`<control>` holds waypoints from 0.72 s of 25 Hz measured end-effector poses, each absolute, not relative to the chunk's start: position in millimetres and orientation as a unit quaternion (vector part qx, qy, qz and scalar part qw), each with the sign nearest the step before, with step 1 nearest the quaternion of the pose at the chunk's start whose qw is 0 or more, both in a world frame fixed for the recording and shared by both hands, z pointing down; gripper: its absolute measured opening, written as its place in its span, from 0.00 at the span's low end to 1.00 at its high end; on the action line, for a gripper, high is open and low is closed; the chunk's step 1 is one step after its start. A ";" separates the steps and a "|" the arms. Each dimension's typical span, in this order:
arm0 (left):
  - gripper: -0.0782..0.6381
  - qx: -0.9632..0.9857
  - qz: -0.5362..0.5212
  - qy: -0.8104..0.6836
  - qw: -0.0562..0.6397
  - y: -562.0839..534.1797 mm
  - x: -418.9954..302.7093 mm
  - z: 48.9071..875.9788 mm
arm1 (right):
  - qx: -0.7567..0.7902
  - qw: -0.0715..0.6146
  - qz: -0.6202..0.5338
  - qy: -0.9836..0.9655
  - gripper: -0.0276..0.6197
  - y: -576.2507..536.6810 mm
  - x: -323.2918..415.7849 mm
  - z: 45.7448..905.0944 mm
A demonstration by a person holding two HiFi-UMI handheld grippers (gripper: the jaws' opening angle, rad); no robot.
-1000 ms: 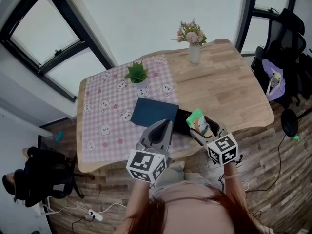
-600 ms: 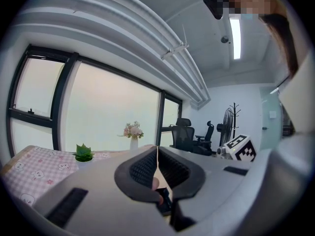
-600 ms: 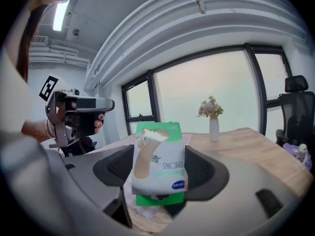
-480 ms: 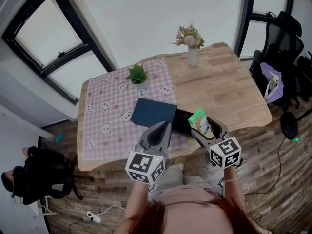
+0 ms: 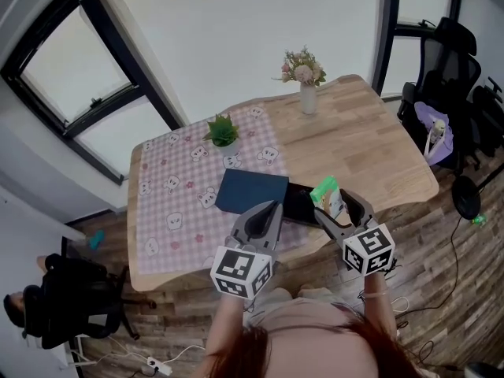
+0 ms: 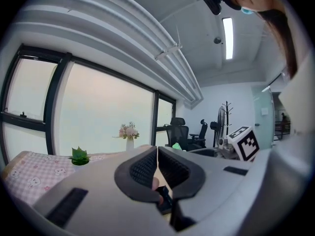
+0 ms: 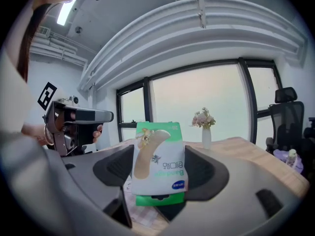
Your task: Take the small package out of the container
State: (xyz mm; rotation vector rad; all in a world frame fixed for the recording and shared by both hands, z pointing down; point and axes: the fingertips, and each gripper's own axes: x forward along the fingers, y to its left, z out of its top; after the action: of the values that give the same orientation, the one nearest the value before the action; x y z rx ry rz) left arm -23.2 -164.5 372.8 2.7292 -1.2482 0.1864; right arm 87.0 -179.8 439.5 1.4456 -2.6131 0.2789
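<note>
The right claw (image 5: 335, 203) grips the small package (image 7: 160, 163) upright between its pads, above the black container (image 5: 298, 204) on the tabletop (image 5: 362, 148). The left claw (image 6: 157, 154), beside the container, is closed and empty.

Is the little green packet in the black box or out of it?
Out. The right gripper holds the packet between its jaws, up above the black box.

A potted plant (image 5: 224, 131) stands on the checked cloth (image 5: 177, 203), a flower vase (image 5: 308, 98) on bare tabletop (image 5: 370, 152).
</note>
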 end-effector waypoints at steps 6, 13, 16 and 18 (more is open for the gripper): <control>0.13 0.913 0.059 -0.397 0.067 -171.1 -48.8 367.4 | 0.514 0.052 0.106 -0.850 0.54 -176.6 71.8 429.6; 0.13 0.907 0.051 -0.413 0.061 -178.3 -89.1 358.4 | 0.532 0.035 0.100 -0.840 0.54 -166.9 56.3 407.2; 0.13 0.904 0.048 -0.421 0.060 -175.7 -101.8 357.3 | 0.536 0.028 0.095 -0.838 0.54 -164.6 50.8 398.8; 0.13 0.902 0.048 -0.424 0.063 -172.9 -108.3 358.2 | 0.538 0.023 0.094 -0.838 0.54 -164.5 47.8 394.0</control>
State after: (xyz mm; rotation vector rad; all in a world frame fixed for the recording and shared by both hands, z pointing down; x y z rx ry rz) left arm -108.3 -172.9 358.2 2.7252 -1.2810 0.1462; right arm 47.8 -164.5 394.0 1.6646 -2.5933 0.2919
